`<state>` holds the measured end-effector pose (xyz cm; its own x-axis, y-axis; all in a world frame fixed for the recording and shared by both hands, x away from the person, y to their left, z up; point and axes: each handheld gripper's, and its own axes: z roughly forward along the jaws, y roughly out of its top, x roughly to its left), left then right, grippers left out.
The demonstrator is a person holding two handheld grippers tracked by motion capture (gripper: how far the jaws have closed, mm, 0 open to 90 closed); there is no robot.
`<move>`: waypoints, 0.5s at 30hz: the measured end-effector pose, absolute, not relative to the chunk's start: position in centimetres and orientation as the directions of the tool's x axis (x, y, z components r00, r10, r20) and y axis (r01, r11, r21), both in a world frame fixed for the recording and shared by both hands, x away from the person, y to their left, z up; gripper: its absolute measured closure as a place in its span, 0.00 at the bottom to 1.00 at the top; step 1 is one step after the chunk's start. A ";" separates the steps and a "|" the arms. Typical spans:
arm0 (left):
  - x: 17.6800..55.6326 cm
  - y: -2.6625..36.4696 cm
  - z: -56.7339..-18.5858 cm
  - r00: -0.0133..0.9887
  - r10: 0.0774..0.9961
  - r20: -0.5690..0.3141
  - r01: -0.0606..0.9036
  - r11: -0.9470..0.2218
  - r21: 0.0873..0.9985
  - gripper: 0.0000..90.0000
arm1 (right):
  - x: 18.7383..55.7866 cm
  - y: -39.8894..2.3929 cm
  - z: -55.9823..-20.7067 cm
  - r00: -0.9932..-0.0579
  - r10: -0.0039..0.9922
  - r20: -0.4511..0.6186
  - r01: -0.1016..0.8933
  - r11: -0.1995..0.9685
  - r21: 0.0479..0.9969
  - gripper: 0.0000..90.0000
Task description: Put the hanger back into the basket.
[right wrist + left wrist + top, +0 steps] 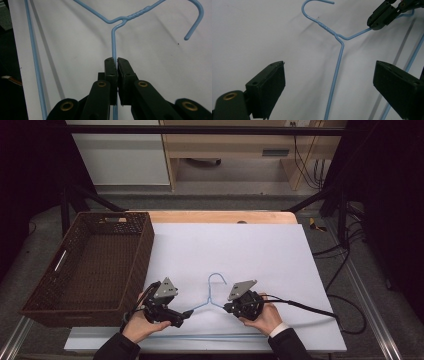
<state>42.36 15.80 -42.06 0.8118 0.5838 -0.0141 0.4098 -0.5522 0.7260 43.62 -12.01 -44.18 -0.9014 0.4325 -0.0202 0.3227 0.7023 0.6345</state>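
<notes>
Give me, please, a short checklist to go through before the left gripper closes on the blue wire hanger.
1. Right gripper shut on the hanger shoulder wire: ok, its pads clamp the wire in the right gripper view.
2. Left gripper open: ok, its jaws stand wide apart.
3. Hanger's other shoulder wire between the left jaws: ok, it runs up through the gap in the left gripper view.
4. Left pads touching the wire: not ok, both stand clear of it.
5. Hanger flat on the white sheet: cannot tell; shadows beside the wire hint that part is lifted.
6. Wicker basket clear of the hanger: ok, it stands apart at the left.
</notes>
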 end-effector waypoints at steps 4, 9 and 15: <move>42.5 15.5 -42.4 0.824 0.567 -0.014 0.410 -0.578 0.706 0.15 | 43.6 -12.0 -44.1 -0.901 0.433 -0.019 0.324 0.701 0.635 0.98; 42.7 15.0 -42.8 0.839 0.545 -0.002 0.402 -0.617 0.677 0.19 | 43.6 -12.1 -44.0 -0.903 0.428 -0.021 0.319 0.704 0.634 0.98; 42.9 14.3 -43.1 0.854 0.521 0.017 0.389 -0.660 0.643 0.23 | 43.5 -12.1 -43.9 -0.904 0.427 -0.021 0.316 0.700 0.641 0.98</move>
